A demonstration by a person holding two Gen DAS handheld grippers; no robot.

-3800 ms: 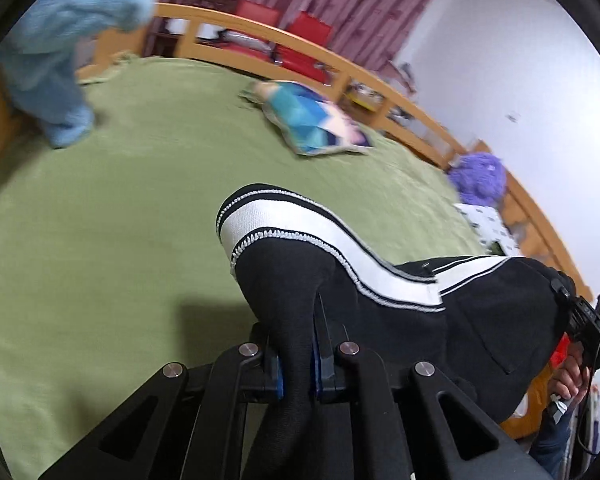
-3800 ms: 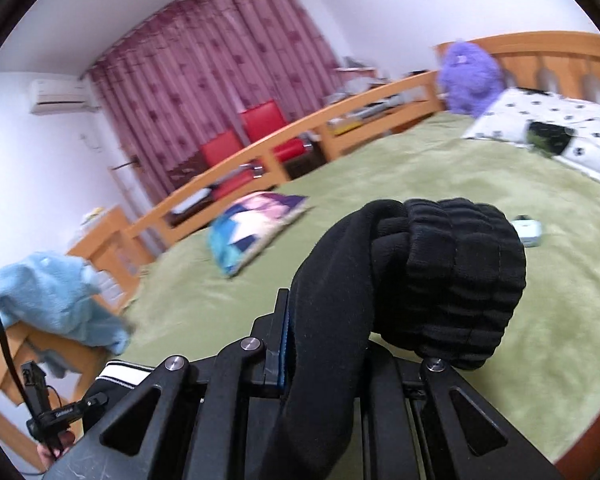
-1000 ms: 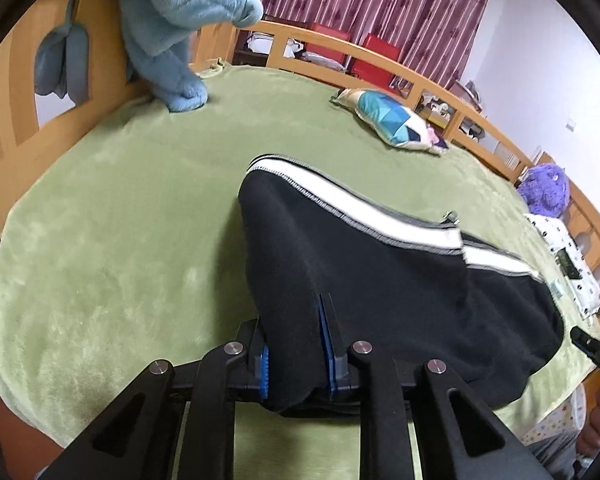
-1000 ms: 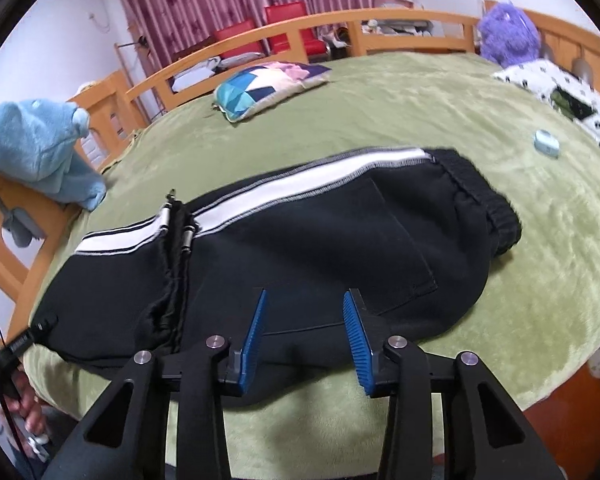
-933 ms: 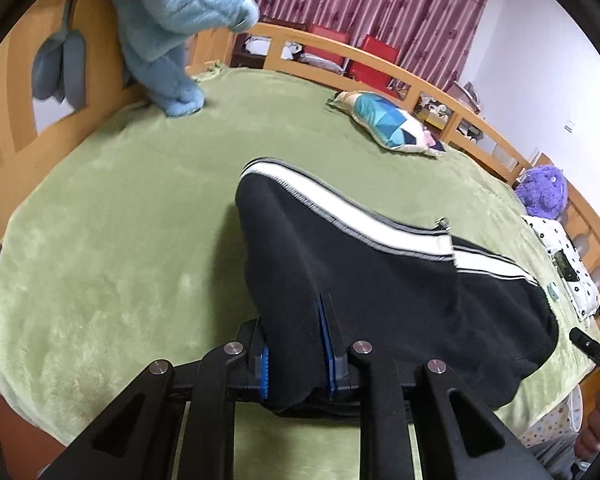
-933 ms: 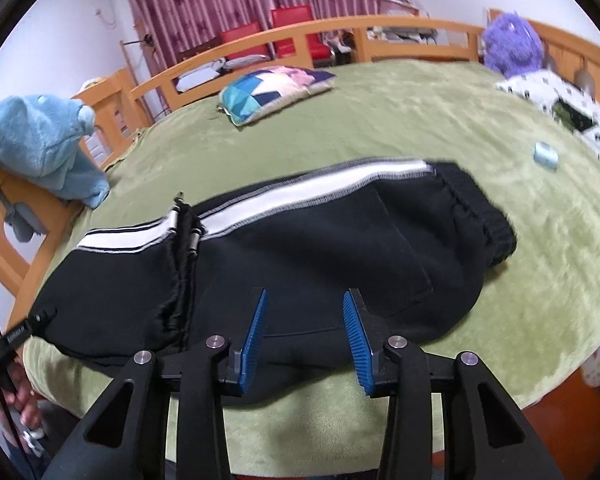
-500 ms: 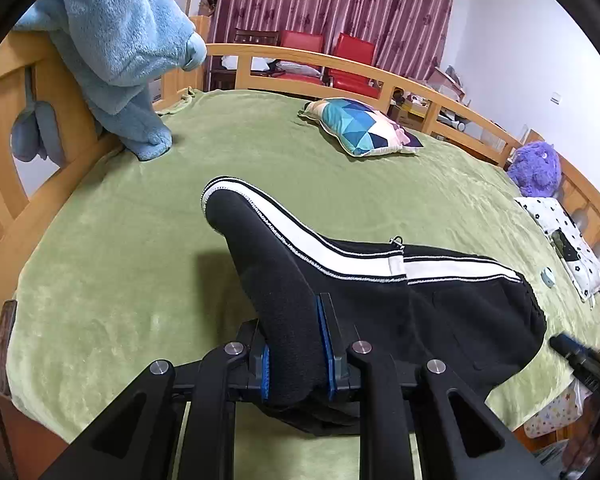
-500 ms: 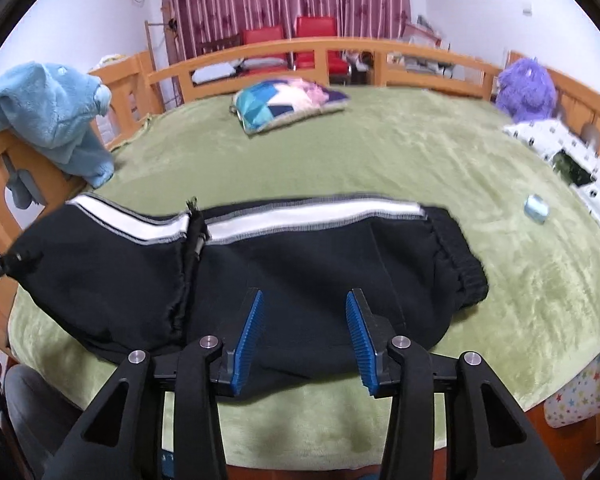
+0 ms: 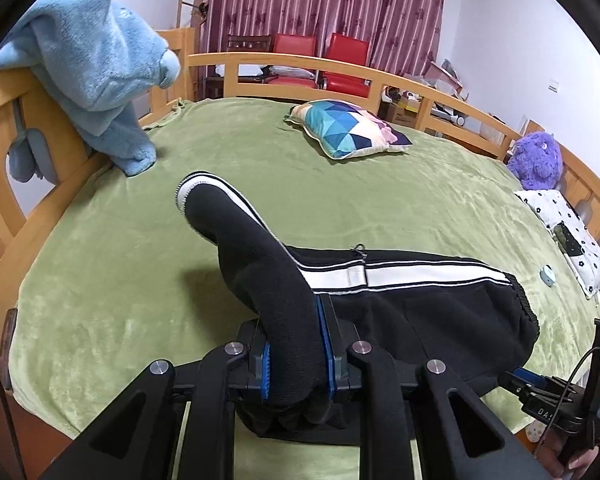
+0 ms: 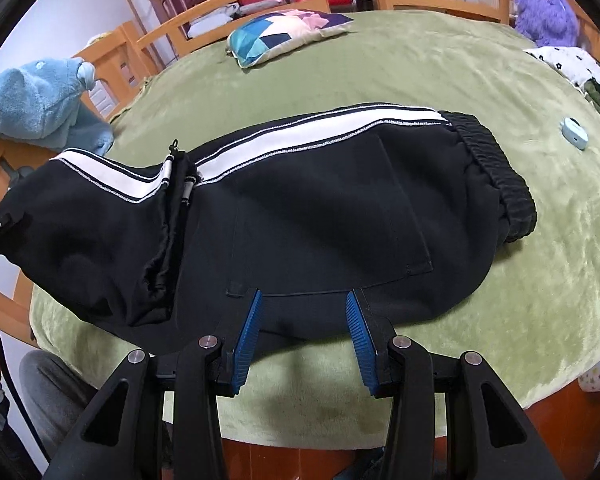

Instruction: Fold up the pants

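Left gripper (image 9: 296, 346) clamped on black track pants (image 10: 320, 208), leg end now lifted higher off green bedspread (image 9: 112, 280) than a second ago, swinging right. Right gripper (image 10: 302, 338) empty, jaws apart, above near edge. Waistband end flat at right. Fold-over likely underway.

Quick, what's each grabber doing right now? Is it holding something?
Left gripper: shut on the black pants, lifting one end.
Right gripper: open, holding nothing, just above the pants' near edge.
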